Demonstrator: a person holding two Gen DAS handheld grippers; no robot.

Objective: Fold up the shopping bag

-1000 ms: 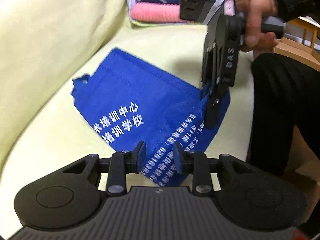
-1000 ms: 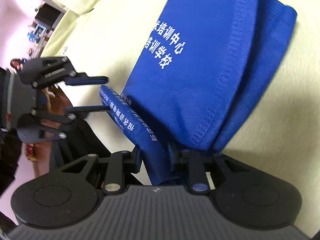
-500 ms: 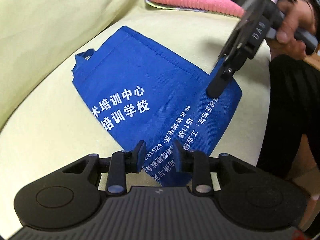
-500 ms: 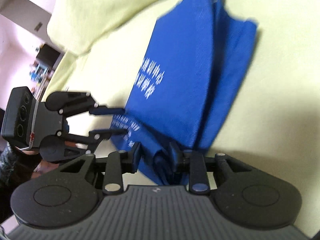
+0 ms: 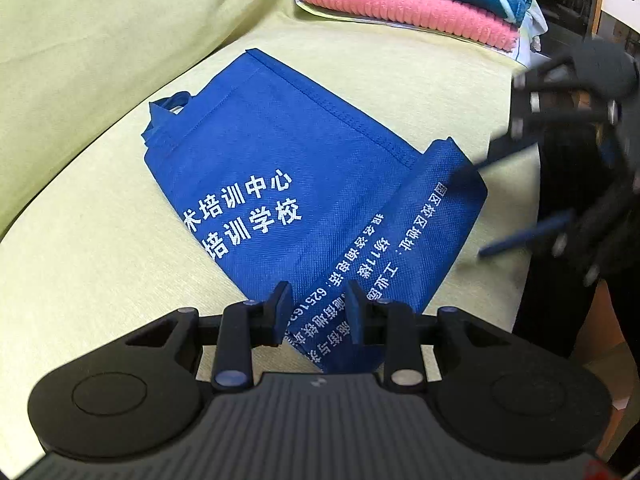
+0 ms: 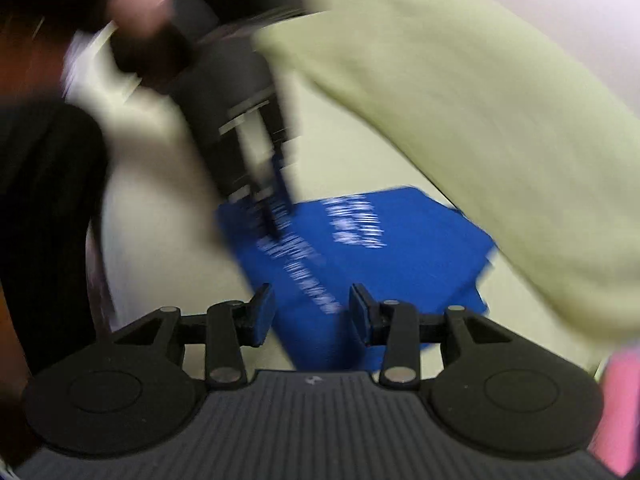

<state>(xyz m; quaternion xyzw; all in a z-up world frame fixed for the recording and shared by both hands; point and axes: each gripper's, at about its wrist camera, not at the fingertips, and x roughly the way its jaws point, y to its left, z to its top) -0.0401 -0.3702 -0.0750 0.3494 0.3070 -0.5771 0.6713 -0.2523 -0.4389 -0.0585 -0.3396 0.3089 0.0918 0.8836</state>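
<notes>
The blue shopping bag with white printed characters lies folded flat on the pale green sofa seat. Its near edge is folded over as a strip with small white text. My left gripper is shut on the near corner of that strip. My right gripper shows blurred at the right of the left wrist view, open and off the bag's right edge. In the blurred right wrist view the right gripper is open above the bag and holds nothing.
A stack of folded towels, pink under teal, sits at the far end of the seat. The sofa back cushion rises to the left. A person's dark-clothed leg is at the seat's right edge.
My right gripper has let go of the bag's corner, opened and swung away to the right. The folded-over strip now lies flat. My left gripper keeps its hold.
</notes>
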